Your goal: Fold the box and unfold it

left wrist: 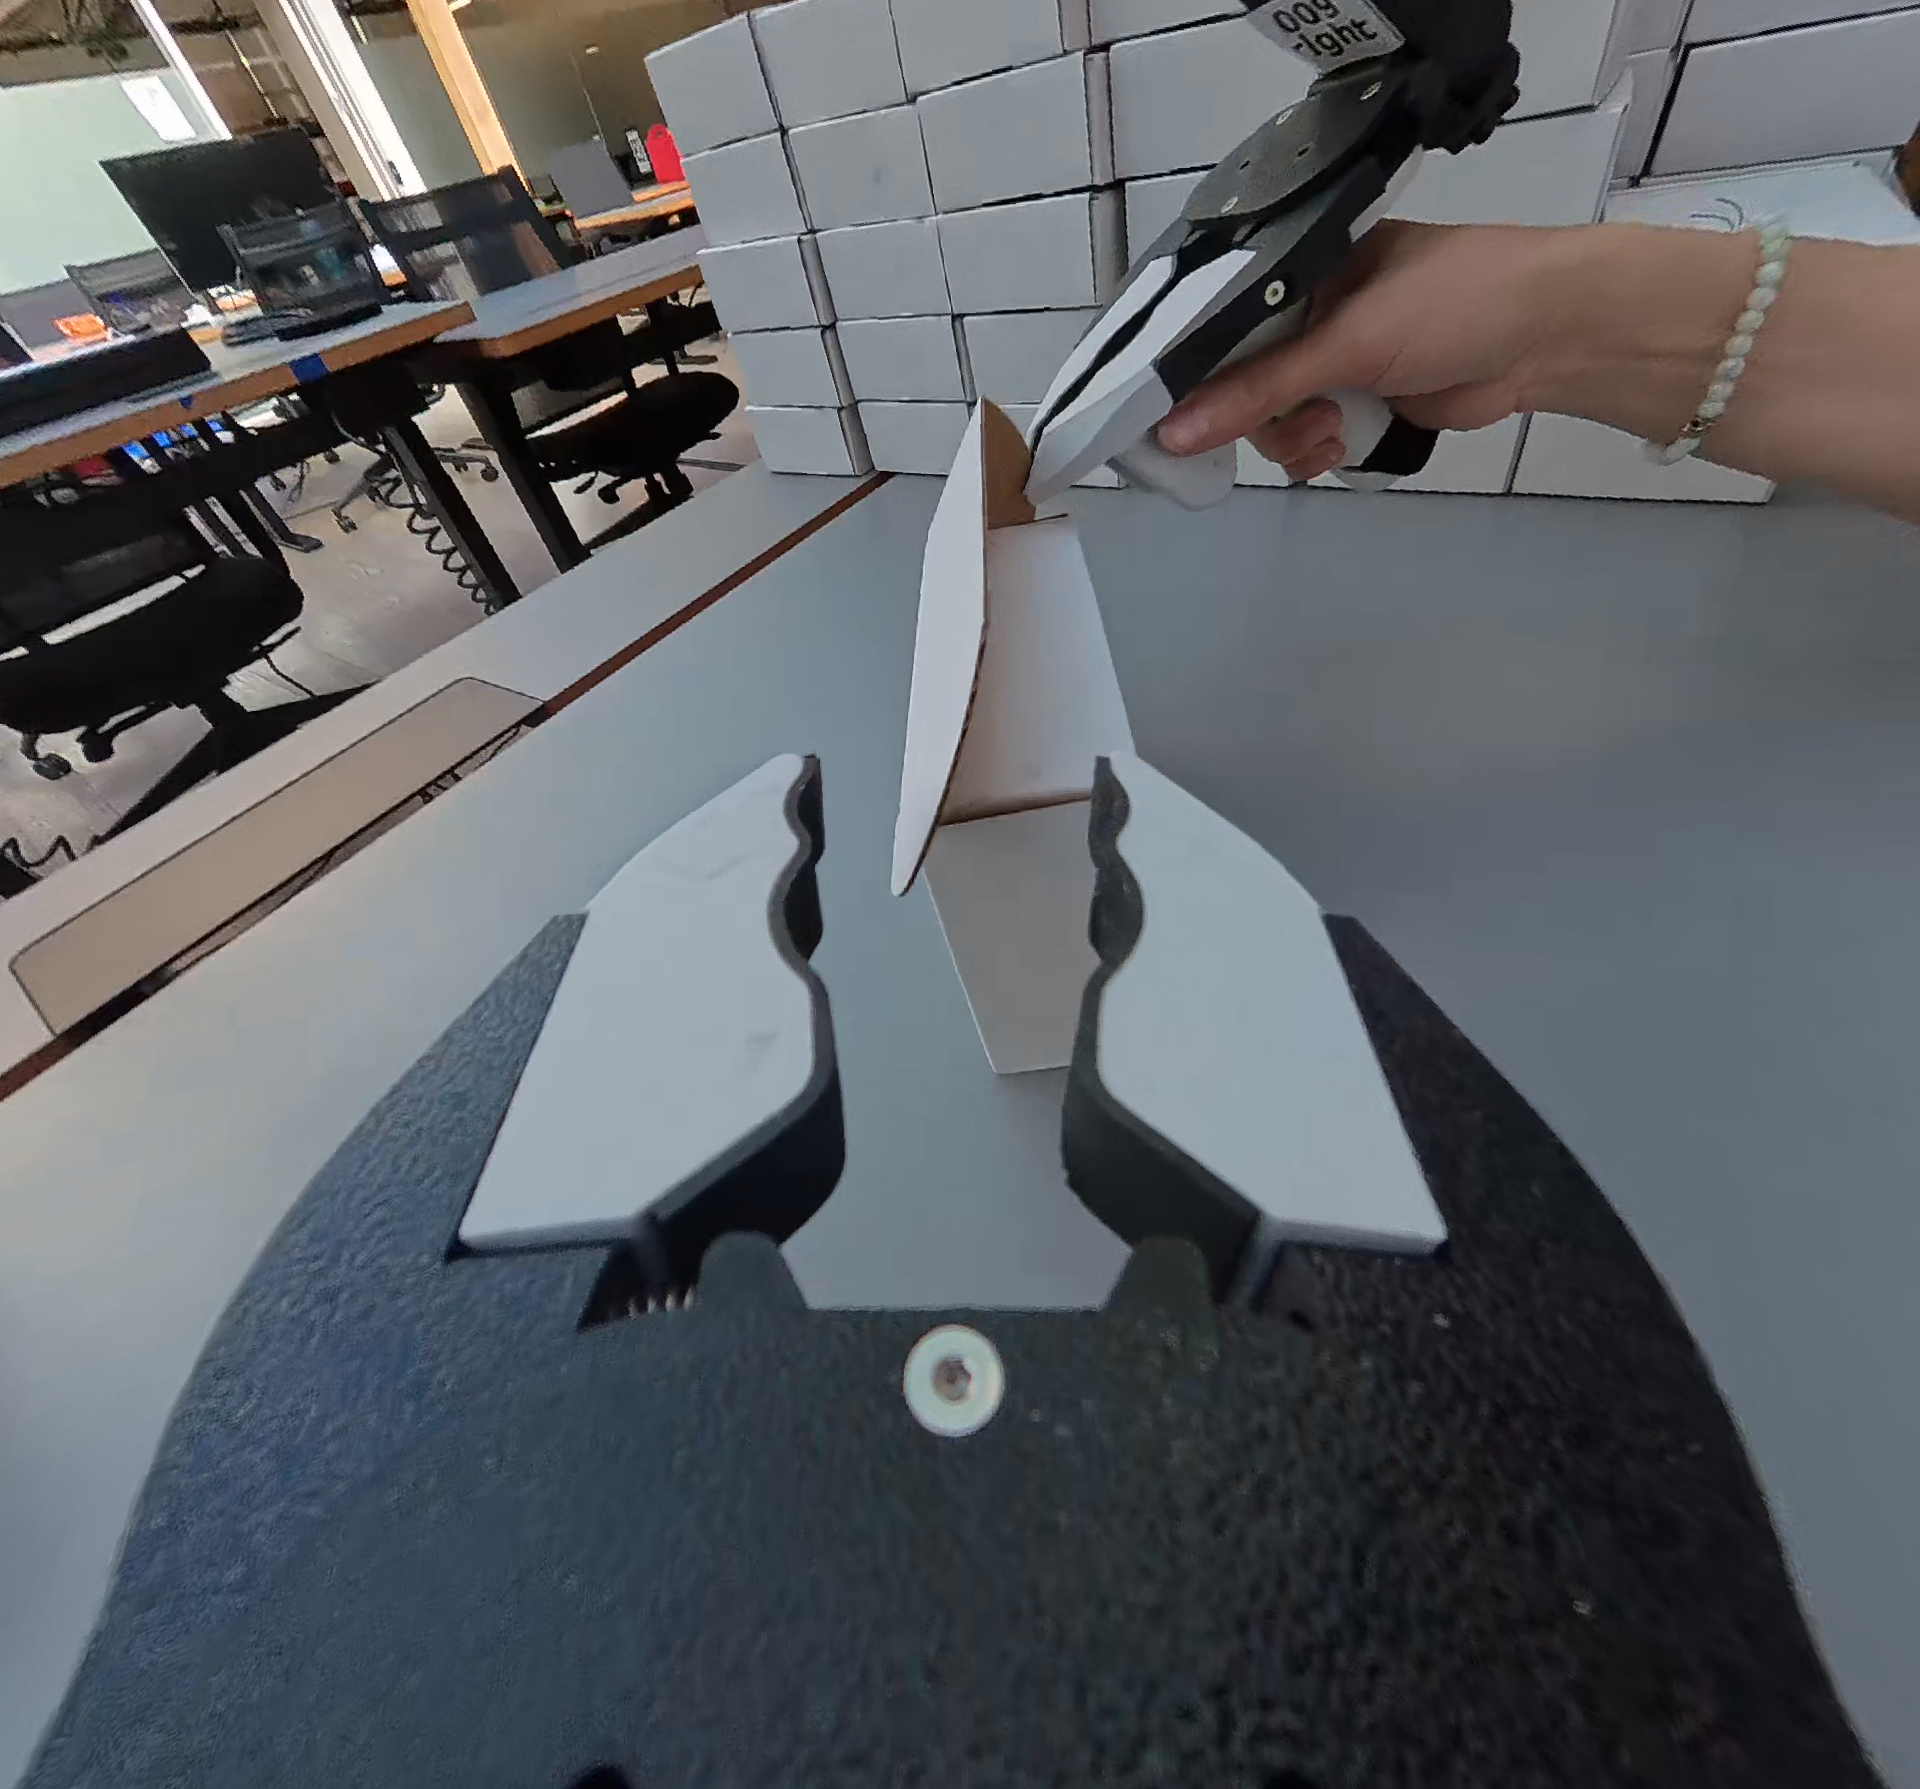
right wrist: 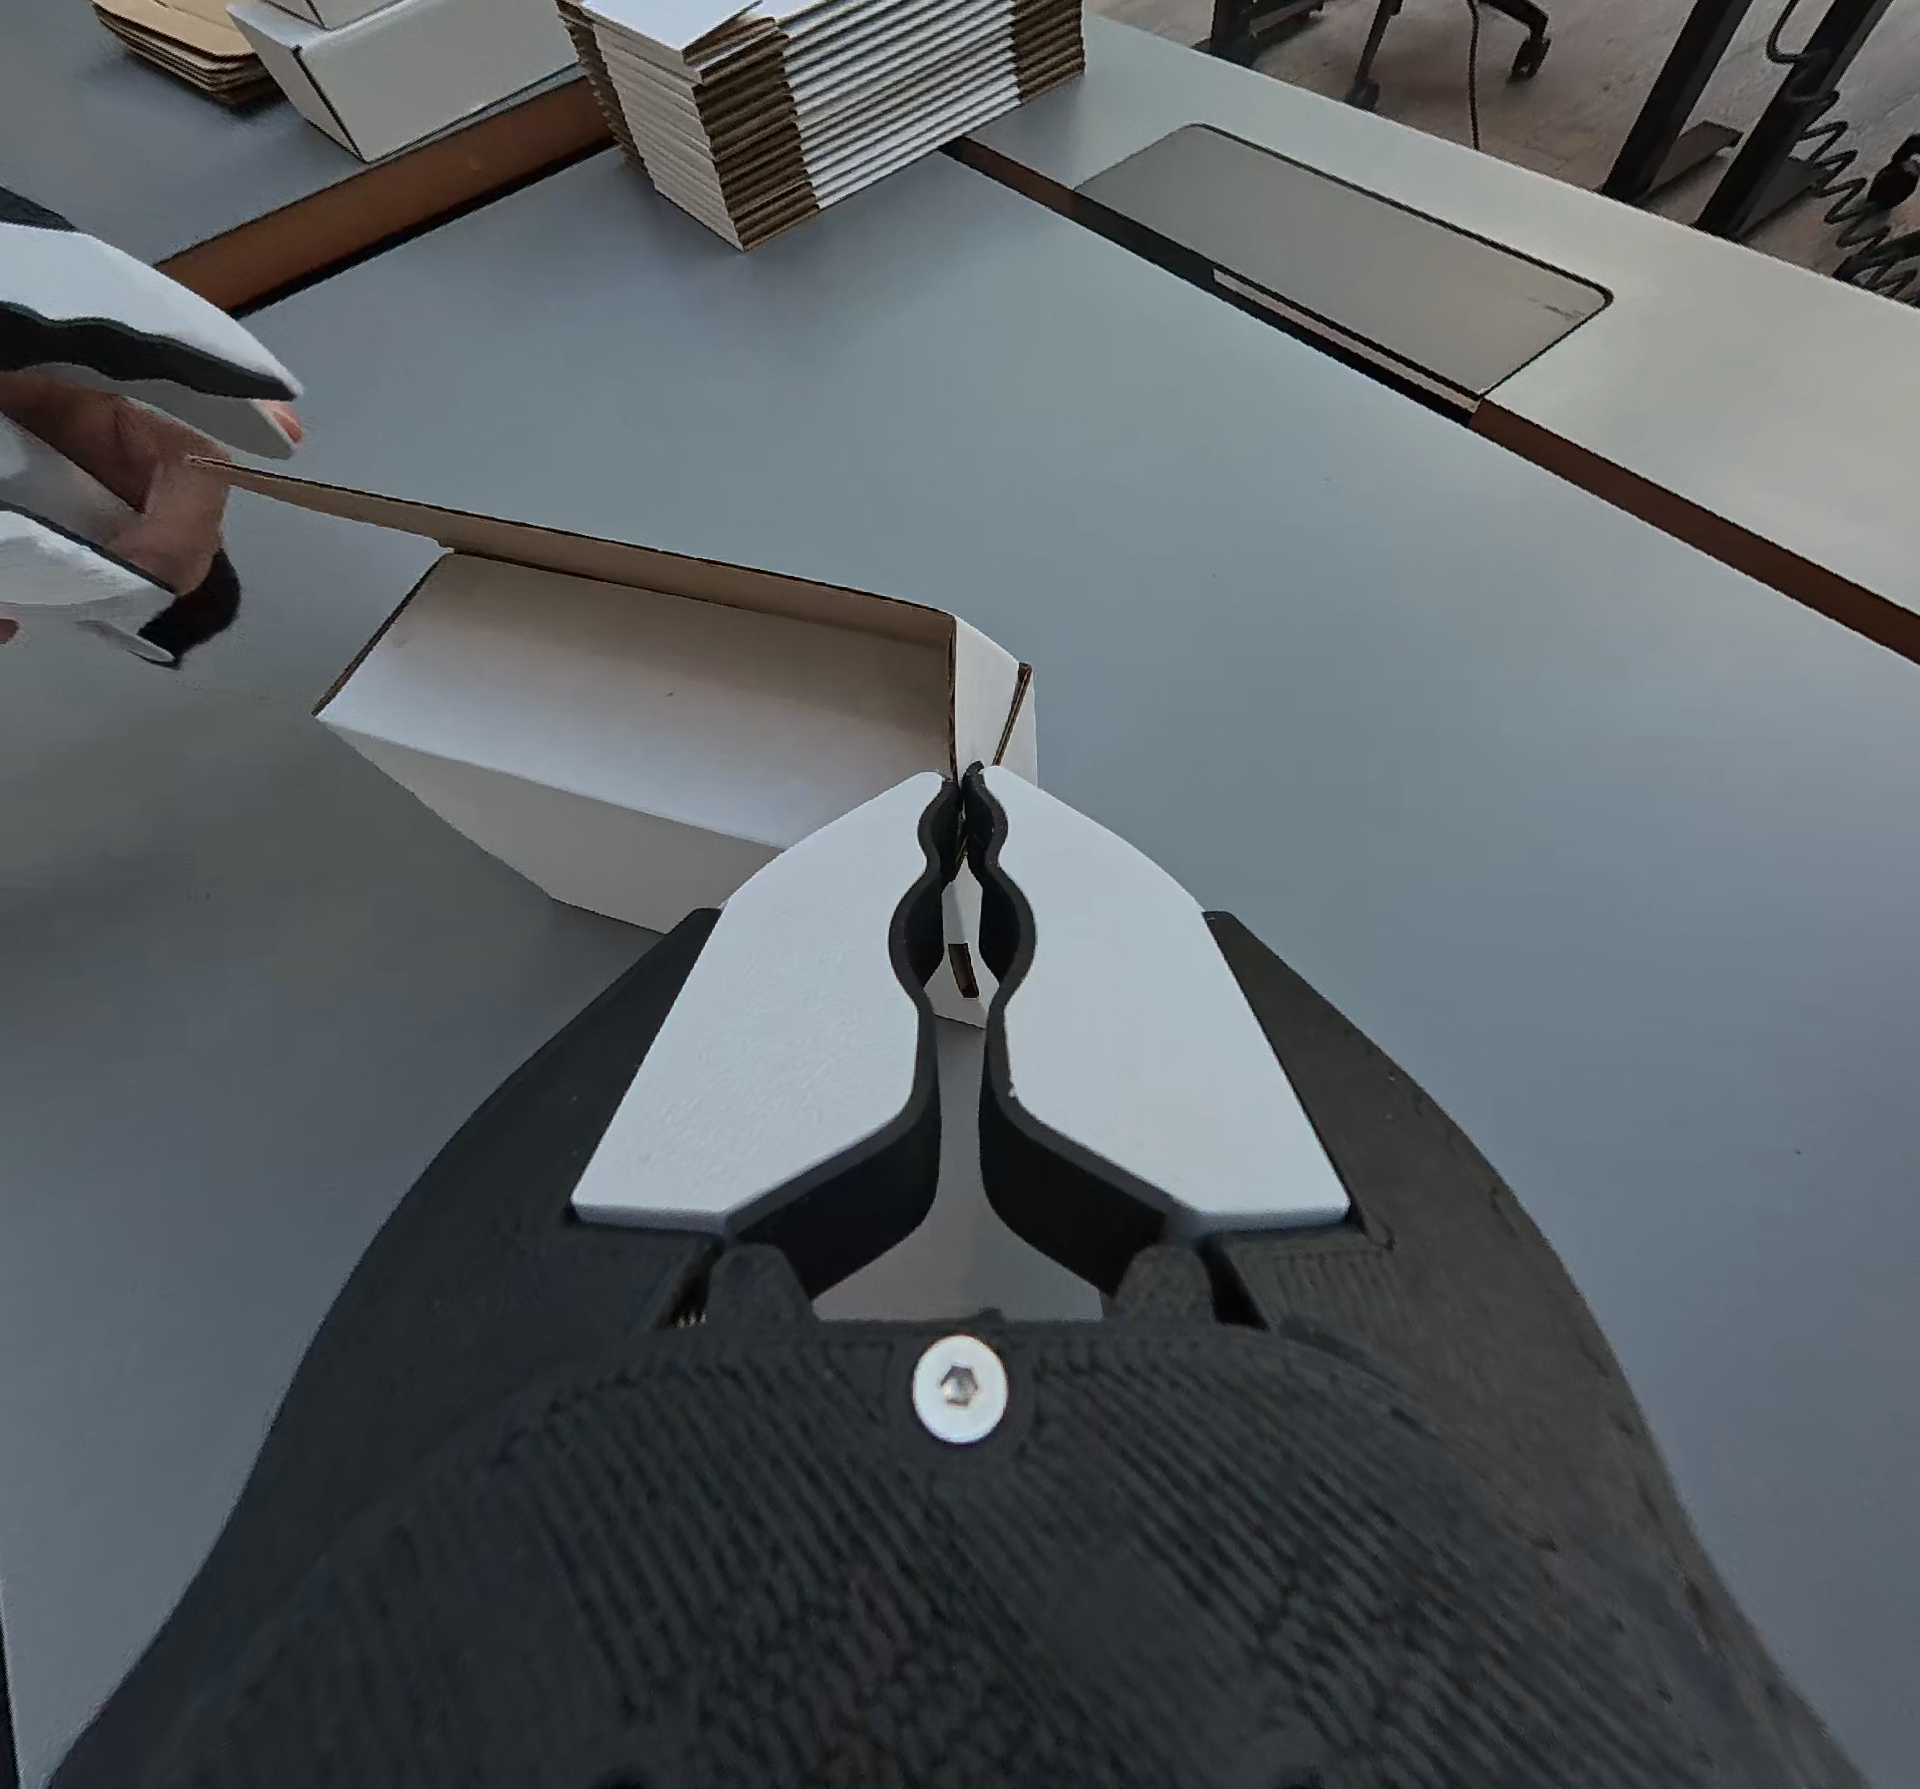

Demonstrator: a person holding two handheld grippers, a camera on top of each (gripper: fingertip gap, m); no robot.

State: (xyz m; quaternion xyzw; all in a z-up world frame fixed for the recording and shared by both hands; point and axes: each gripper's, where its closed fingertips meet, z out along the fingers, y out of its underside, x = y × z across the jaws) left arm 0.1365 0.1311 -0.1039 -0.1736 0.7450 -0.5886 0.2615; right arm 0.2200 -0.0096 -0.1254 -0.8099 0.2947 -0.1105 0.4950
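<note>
A white cardboard box point(left wrist: 1039, 700) with a brown inside lies on the grey table point(left wrist: 1455, 804), its lid point(left wrist: 940, 638) raised at an angle. My left gripper point(left wrist: 961, 799) is open, and the box's near end and the lid corner show between its fingers, ungripped. My right gripper point(left wrist: 1044, 482) comes down from the upper right, held by a hand. In the right wrist view my right gripper point(right wrist: 962, 783) is shut on the near end flap of the box point(right wrist: 623, 721). The lid point(right wrist: 644, 555) slants up toward the left gripper point(right wrist: 229, 389) at the left edge.
A wall of folded white boxes point(left wrist: 987, 129) stands at the table's far side. A stack of flat cardboard blanks point(right wrist: 831, 46) and two folded boxes point(right wrist: 395, 46) lie beyond. A grey cover plate point(right wrist: 1340, 253) sits in the table edge. Desks and chairs point(left wrist: 260, 337) are to the left.
</note>
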